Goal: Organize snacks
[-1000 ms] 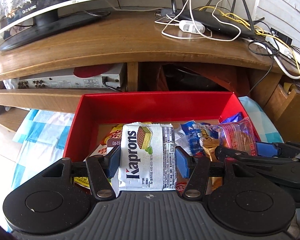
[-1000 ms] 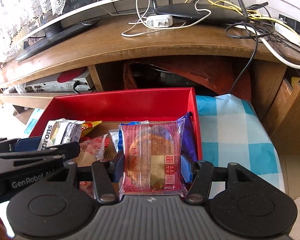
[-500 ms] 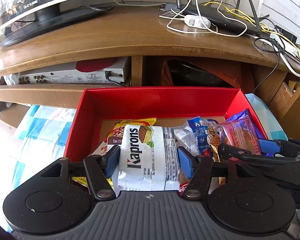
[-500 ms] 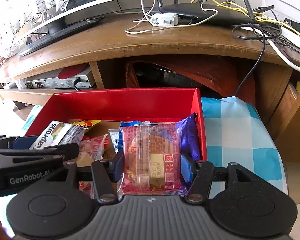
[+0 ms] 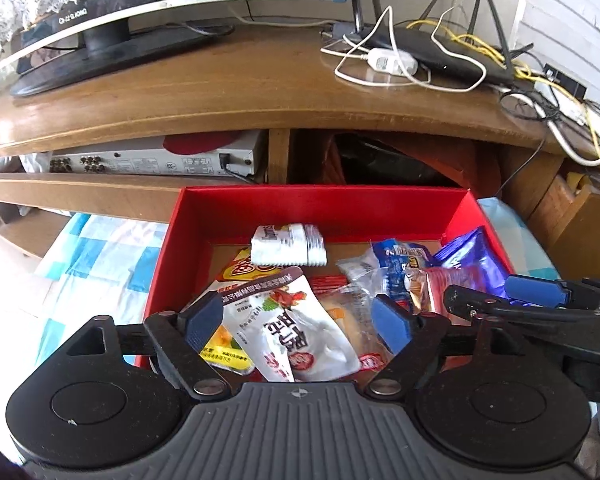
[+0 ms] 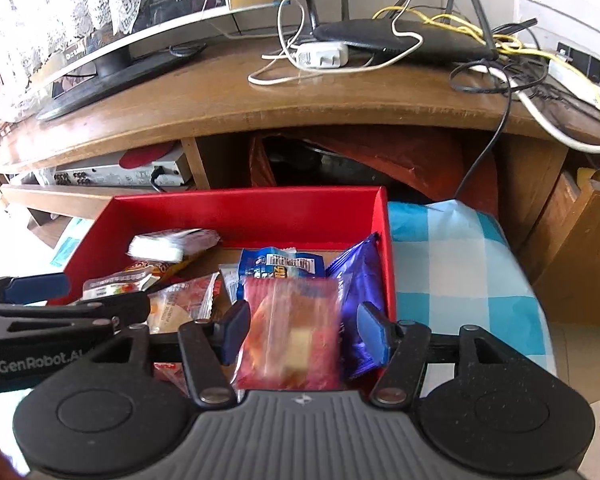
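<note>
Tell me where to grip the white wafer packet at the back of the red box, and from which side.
Probably from above. The white wafer packet lies flat on a yellow packet, uncovered, with the back wall of the red box close behind. Close the jaws on its left and right ends, which stand free; the wall leaves little room for a front-to-back grip.

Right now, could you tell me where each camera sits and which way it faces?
Left wrist: on the left tongs, looking down into the red box of snacks; its opening blue pads and the right tongs show.
Right wrist: on the right tongs, same direction; the pads are opening around a blurred red pastry pack.
Shared: box, white wafer pack, wooden TV stand.
</note>
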